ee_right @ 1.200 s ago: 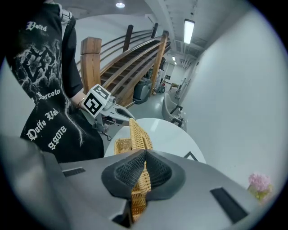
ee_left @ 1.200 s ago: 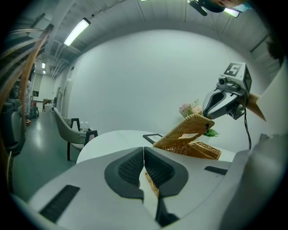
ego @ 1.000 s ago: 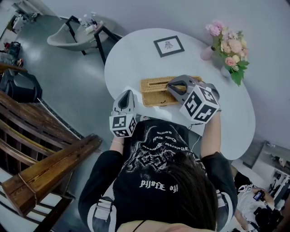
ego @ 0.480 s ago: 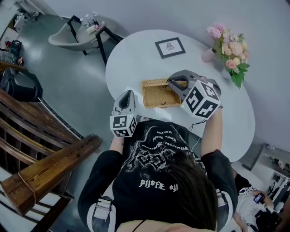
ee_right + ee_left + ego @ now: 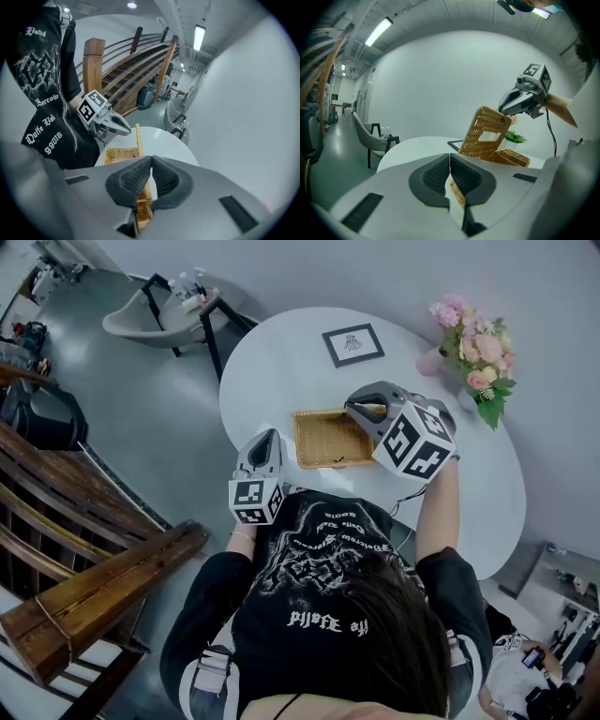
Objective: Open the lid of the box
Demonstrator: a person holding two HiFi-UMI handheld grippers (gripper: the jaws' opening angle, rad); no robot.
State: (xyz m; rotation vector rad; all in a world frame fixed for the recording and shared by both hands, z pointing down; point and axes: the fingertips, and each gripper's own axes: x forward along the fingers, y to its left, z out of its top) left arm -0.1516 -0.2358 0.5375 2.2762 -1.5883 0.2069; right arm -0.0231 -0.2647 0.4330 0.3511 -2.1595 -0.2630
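A wicker box (image 5: 323, 439) lies on the round white table (image 5: 272, 371), its inside open to view. My right gripper (image 5: 354, 411) is shut on the free edge of the wicker lid (image 5: 486, 132), which stands steeply up from the box's far side with a rectangular slot in it. In the right gripper view the lid (image 5: 139, 140) runs edge-on into the shut right gripper (image 5: 151, 168). My left gripper (image 5: 265, 437) hovers at the table's near edge, left of the box, shut on nothing. The left gripper (image 5: 450, 161) points at the box base (image 5: 513, 157).
A framed picture (image 5: 352, 343) lies at the table's far side. A vase of pink flowers (image 5: 473, 348) stands at the far right. A grey chair (image 5: 150, 315) and a side table are beyond the table, and a wooden stair rail (image 5: 84, 549) is at left.
My right gripper has moved a little right and up with the lid, which has swung higher and uncovered more of the box. The left gripper has stayed put.
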